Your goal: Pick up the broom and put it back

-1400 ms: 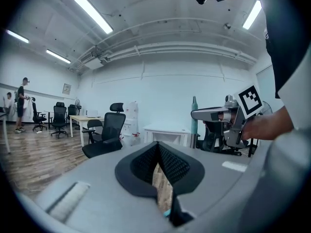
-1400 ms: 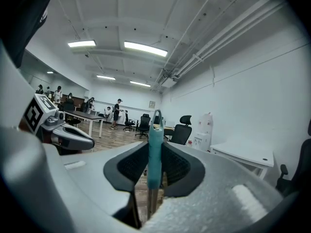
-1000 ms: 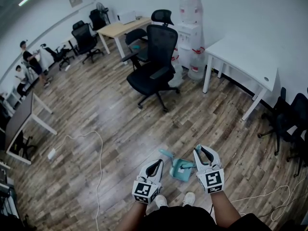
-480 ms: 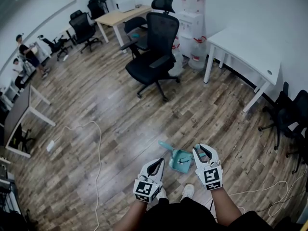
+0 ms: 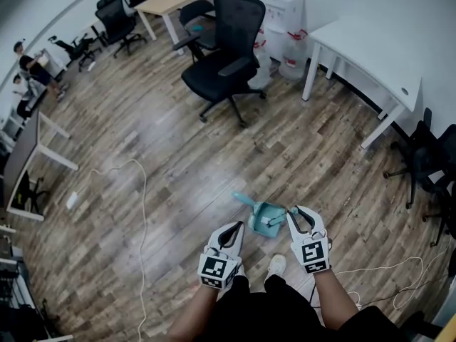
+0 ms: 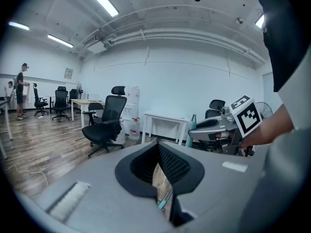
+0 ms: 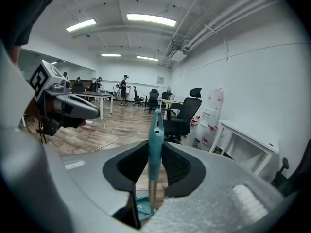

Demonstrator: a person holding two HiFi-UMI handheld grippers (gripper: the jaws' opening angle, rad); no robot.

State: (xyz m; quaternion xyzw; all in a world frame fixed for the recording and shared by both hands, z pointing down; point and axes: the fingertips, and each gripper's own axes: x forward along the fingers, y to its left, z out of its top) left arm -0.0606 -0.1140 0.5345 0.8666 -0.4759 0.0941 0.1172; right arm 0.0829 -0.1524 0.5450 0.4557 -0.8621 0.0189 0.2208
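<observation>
Grip on the broom (image 7: 155, 130) by the right gripper (image 5: 293, 214): pads pressed against the teal handle from both sides, jaws about half spread round it. Handle upright, hanging loop at the top, above the jaw tips. Below the teal part, bare metal shaft down into the teal dustpan (image 5: 265, 221) on the wooden floor (image 5: 178, 155), just ahead of the person's shoes (image 5: 276, 263). Left gripper (image 6: 158, 148) near the right one, apart from broom and dustpan, holding nothing; only a narrow slit between its jaws, with floor and a sliver of teal visible through it.
</observation>
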